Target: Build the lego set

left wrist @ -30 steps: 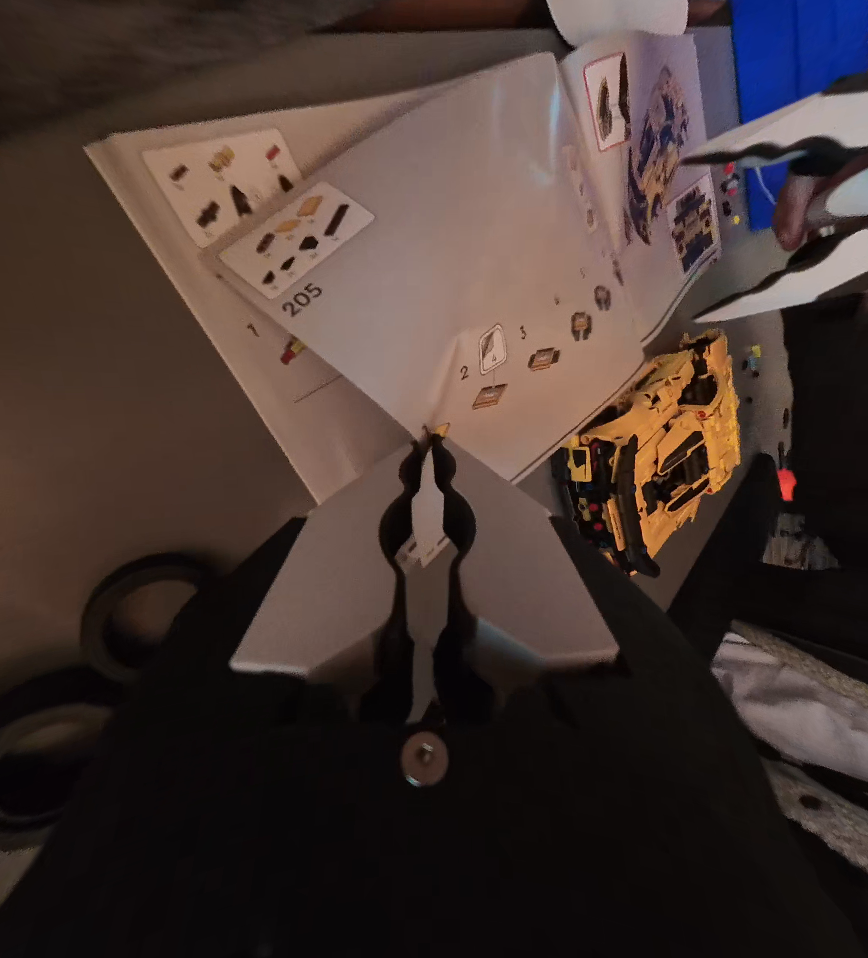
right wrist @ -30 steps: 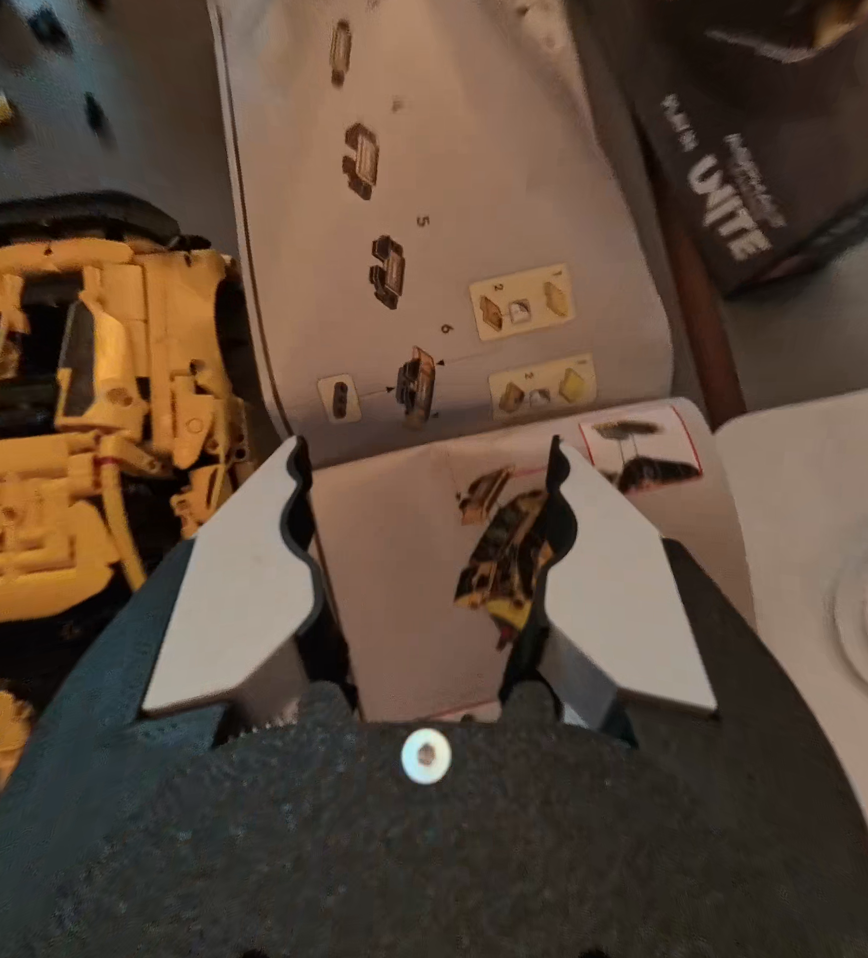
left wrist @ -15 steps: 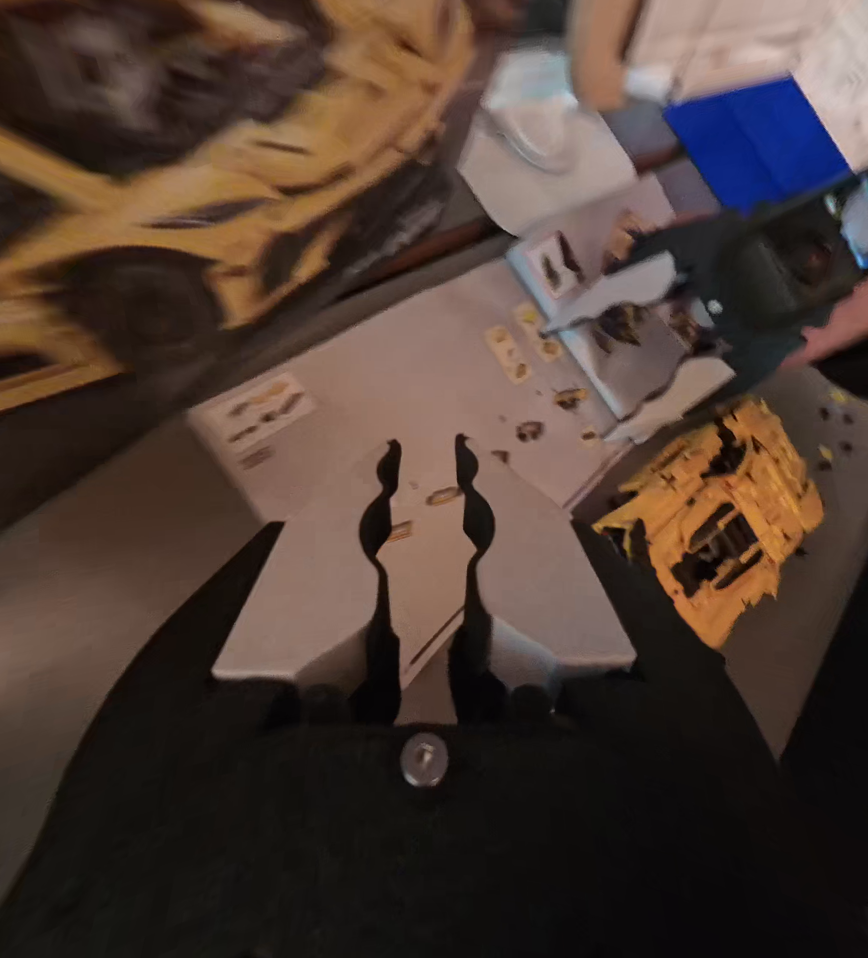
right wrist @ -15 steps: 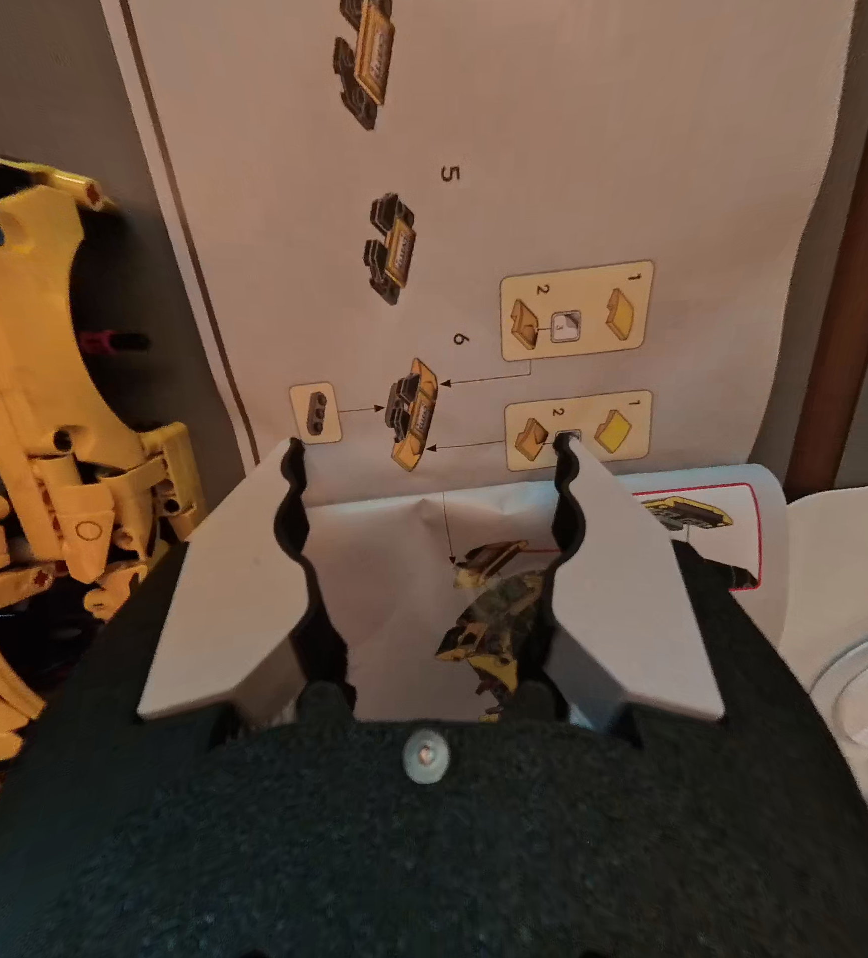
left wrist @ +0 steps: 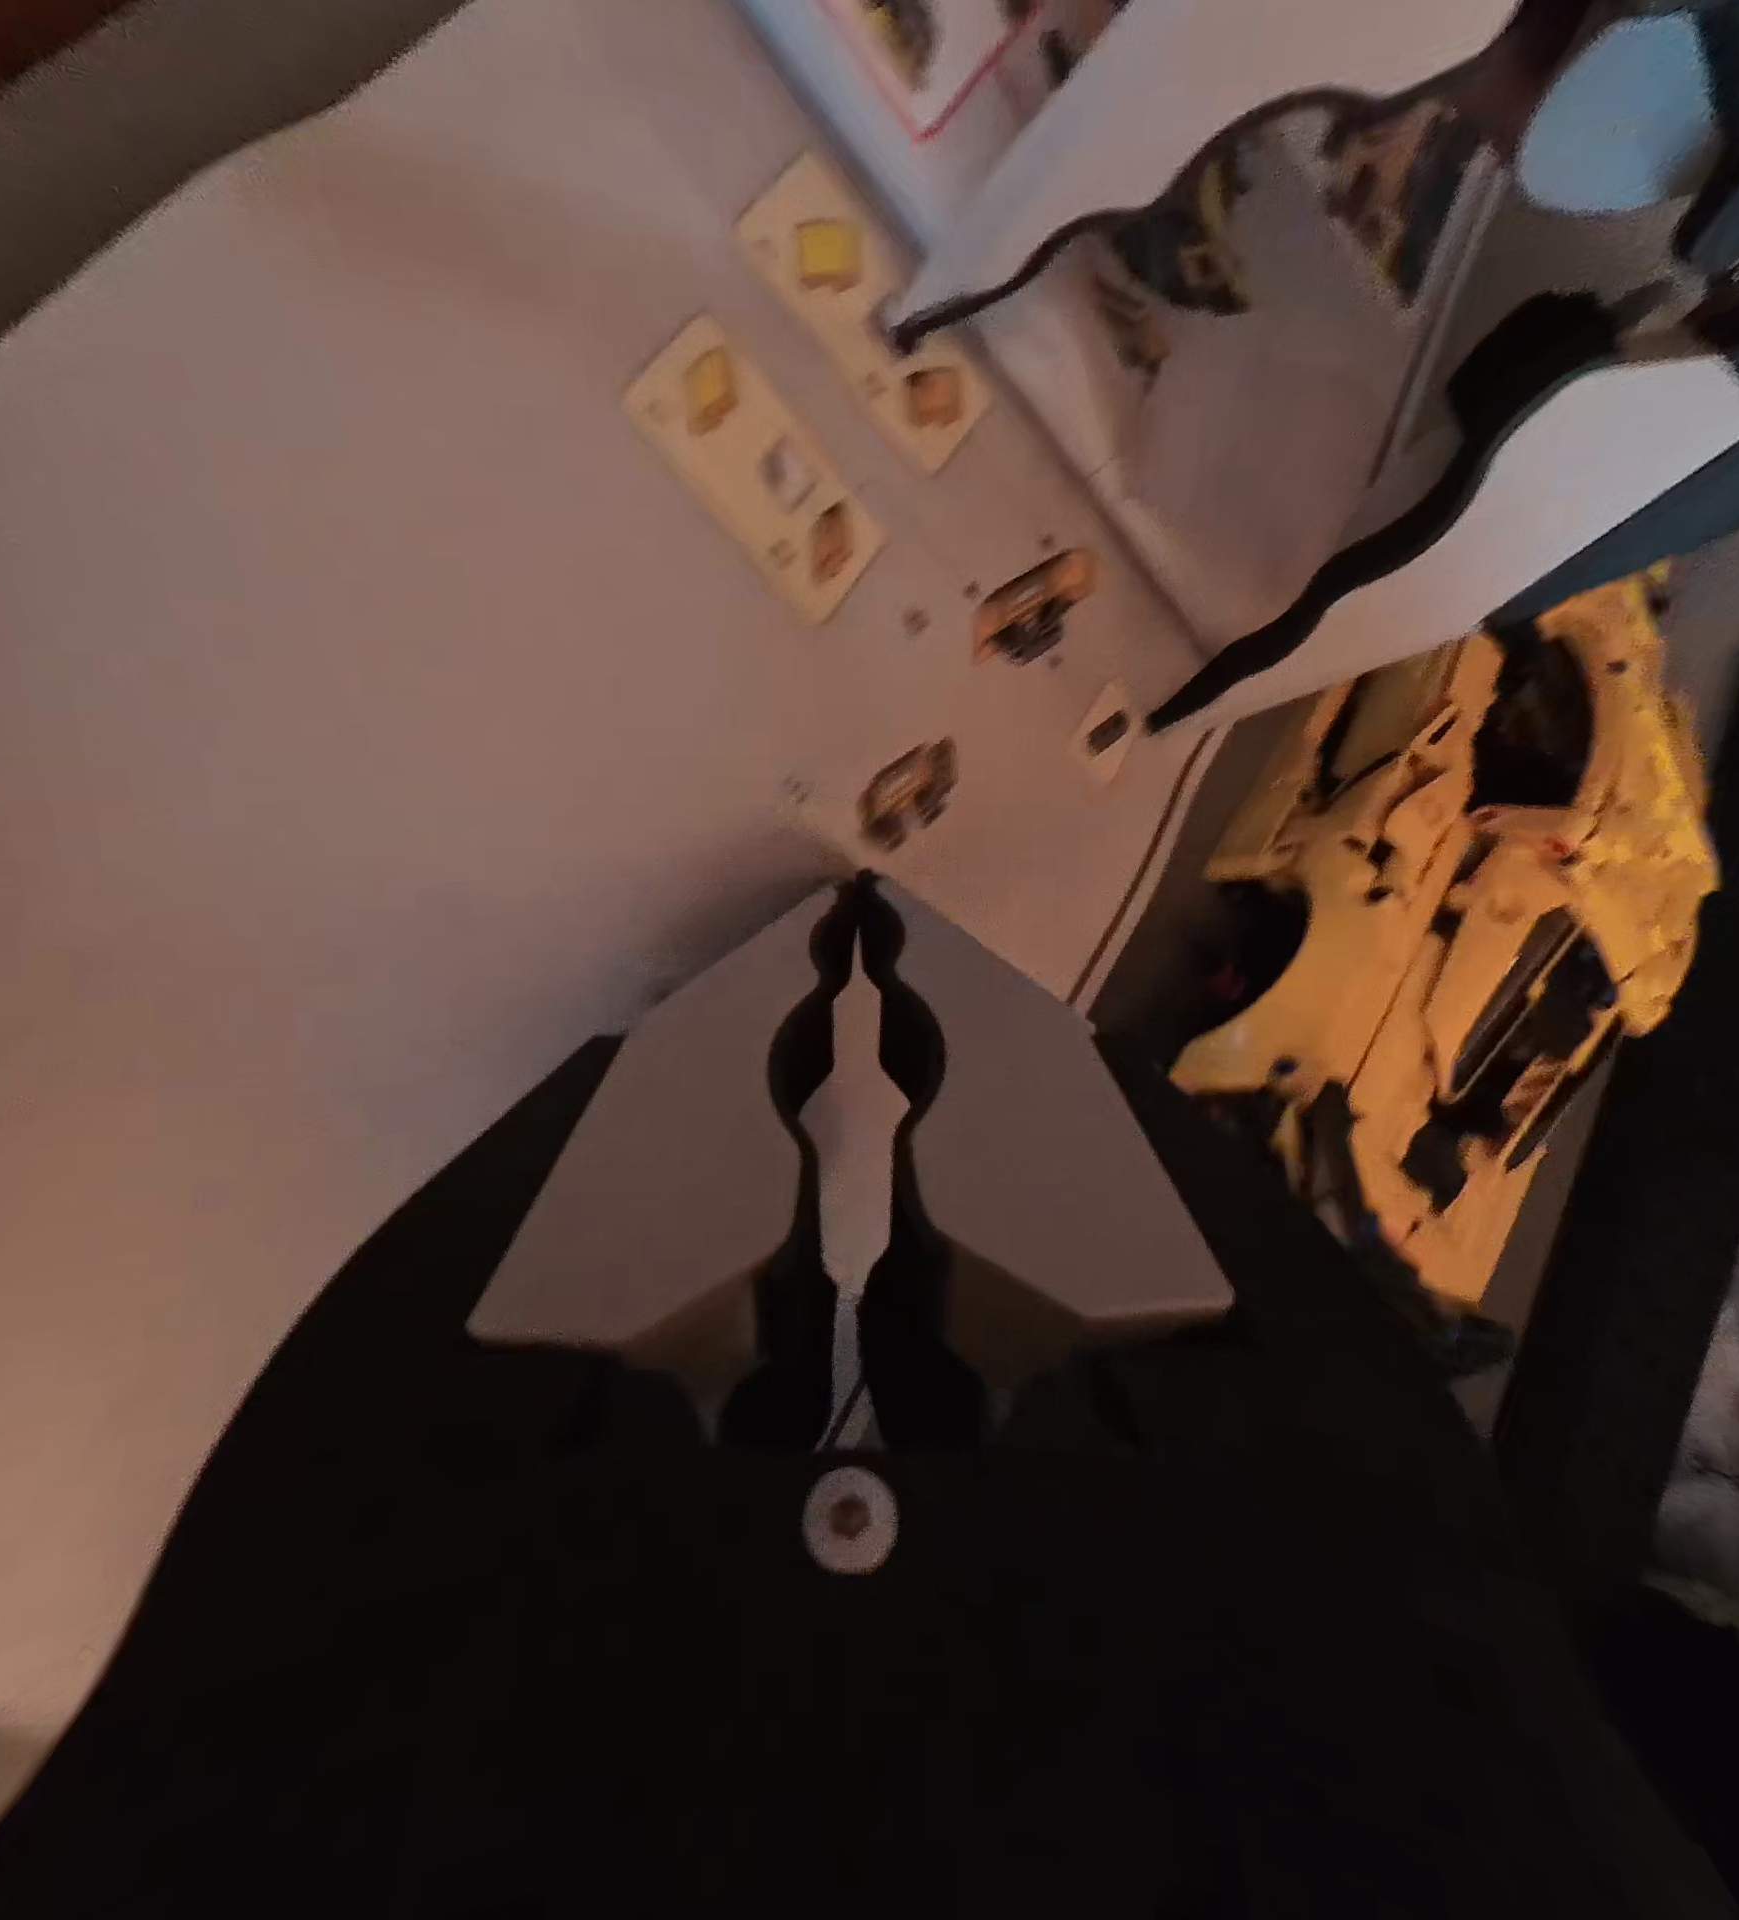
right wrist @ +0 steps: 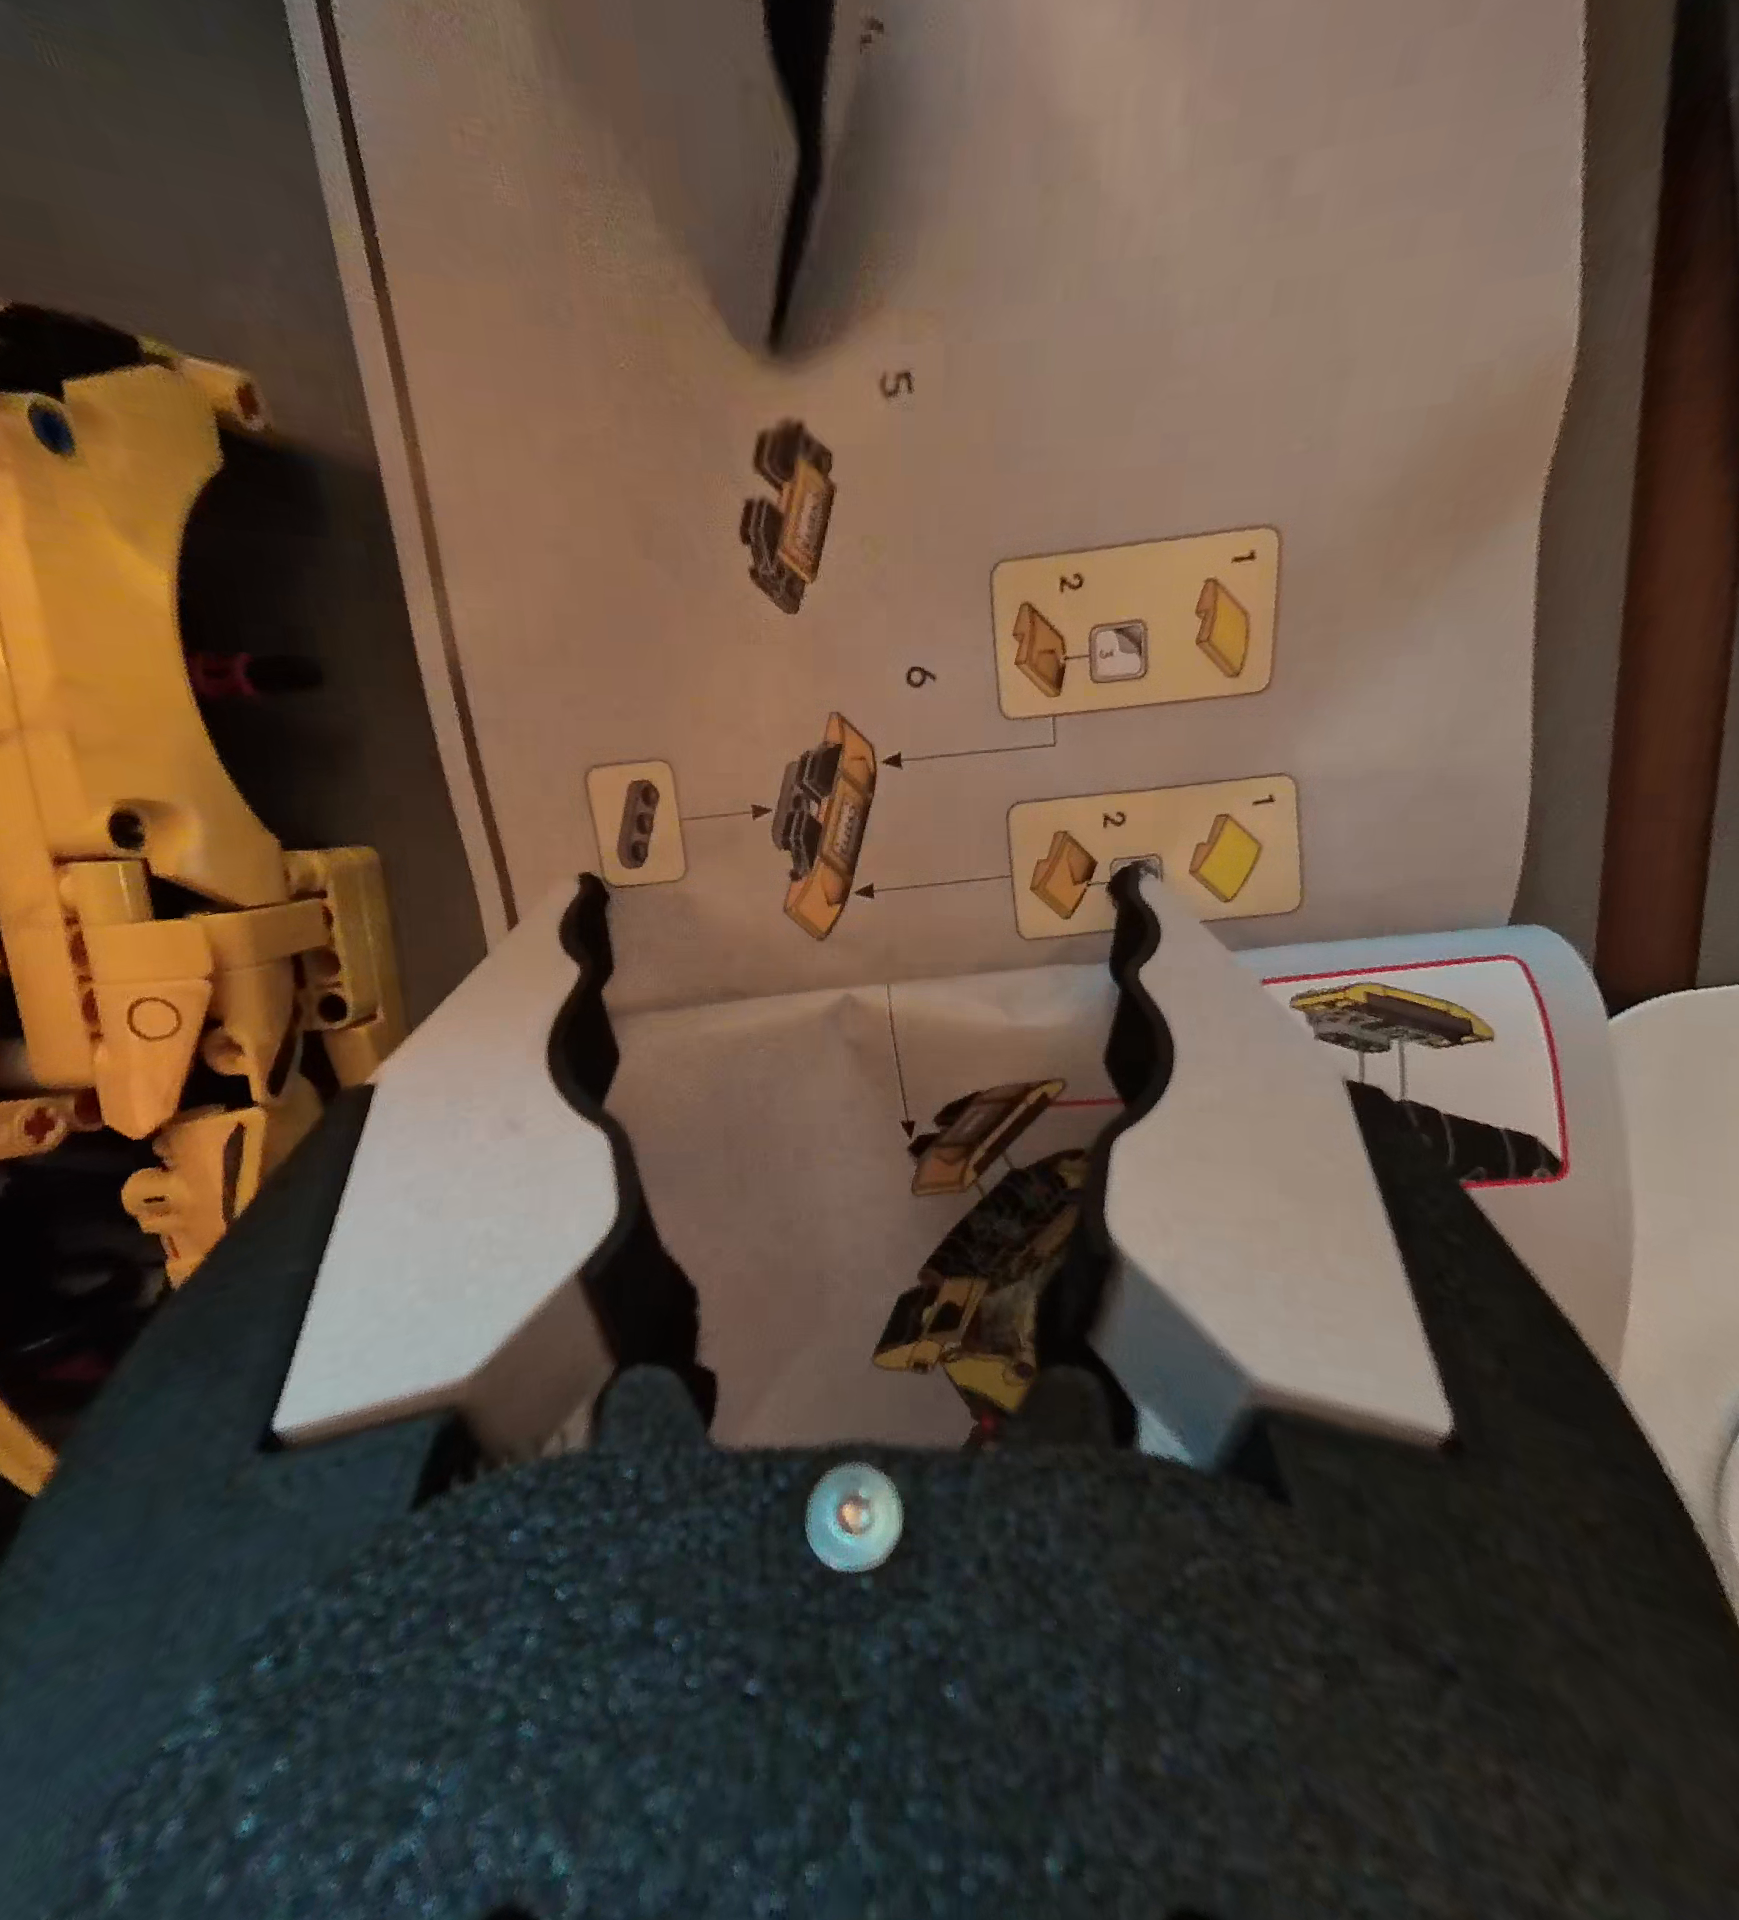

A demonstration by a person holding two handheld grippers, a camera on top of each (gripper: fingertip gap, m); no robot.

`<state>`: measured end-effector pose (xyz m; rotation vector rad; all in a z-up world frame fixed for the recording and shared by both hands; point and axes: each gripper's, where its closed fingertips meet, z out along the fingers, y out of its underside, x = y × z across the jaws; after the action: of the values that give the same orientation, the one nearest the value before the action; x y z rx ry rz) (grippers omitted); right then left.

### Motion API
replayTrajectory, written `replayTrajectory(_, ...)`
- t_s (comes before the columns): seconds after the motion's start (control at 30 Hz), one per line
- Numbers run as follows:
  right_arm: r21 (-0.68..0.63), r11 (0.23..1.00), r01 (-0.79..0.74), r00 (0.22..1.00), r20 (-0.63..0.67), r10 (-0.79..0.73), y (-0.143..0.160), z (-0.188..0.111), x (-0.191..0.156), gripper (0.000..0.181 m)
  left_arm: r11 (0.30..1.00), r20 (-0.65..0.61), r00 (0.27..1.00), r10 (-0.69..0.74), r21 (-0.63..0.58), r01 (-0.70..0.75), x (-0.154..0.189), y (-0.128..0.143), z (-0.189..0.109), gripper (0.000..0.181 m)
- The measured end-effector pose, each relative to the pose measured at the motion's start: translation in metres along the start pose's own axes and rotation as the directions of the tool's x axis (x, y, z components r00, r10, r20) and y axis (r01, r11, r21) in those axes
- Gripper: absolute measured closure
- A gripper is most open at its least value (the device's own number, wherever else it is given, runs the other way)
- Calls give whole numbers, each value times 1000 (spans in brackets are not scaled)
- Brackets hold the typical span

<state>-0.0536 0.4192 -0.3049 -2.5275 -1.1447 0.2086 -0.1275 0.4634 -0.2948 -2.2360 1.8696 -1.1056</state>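
In the right wrist view, going from the left, the yellow Lego car (right wrist: 65,831) rests on the grey table (right wrist: 117,187), its body mostly assembled with beams, pins and dark gaps showing; we judge the build well along but unfinished, since the booklet shows a small yellow-and-black subassembly to make and fit. Just beside the car lies the open instruction booklet (right wrist: 1104,312), its near page curling upward. Our right gripper (right wrist: 860,883) hovers over that raised page with fingers (right wrist: 470,1195) spread wide and nothing between them; the car sits to their left, apart from them. At far right a white plate (right wrist: 1727,1195) lies beside the booklet.

In the left wrist view, which is blurred, our left gripper (left wrist: 860,891) has its fingers closed at the tips, over the booklet's page; whether they pinch paper, we cannot tell. The car lies to the right of them, beyond the booklet's edge.
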Motion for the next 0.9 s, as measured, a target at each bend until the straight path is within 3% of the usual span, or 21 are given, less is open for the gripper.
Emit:
replayTrajectory(0.2,10,1000,1,1000,-2,-1,0,0,0,84,986,98,981,-167,35,164,-49,38,-52,181)
replayTrajectory(0.33,13,1000,3,1000,-1,-3,-1,0,0,84,985,212,962,-171,27,169,-66,49,-70,181)
replayTrajectory(0.53,80,997,-20,1000,6,20,-3,-12,5,91,985,245,963,-117,154,81,-48,13,-95,181)
replayTrajectory(0.67,380,906,-184,981,15,193,-14,-106,17,94,966,313,950,7,243,-87,-21,-22,-115,174)
replayTrajectory(0.8,561,815,-144,924,-219,314,18,-203,27,102,876,358,930,82,419,-238,14,-64,-143,161)
replayTrajectory(0.9,661,735,-149,854,-289,433,46,-245,8,100,775,415,898,143,518,-362,44,-89,-166,153)
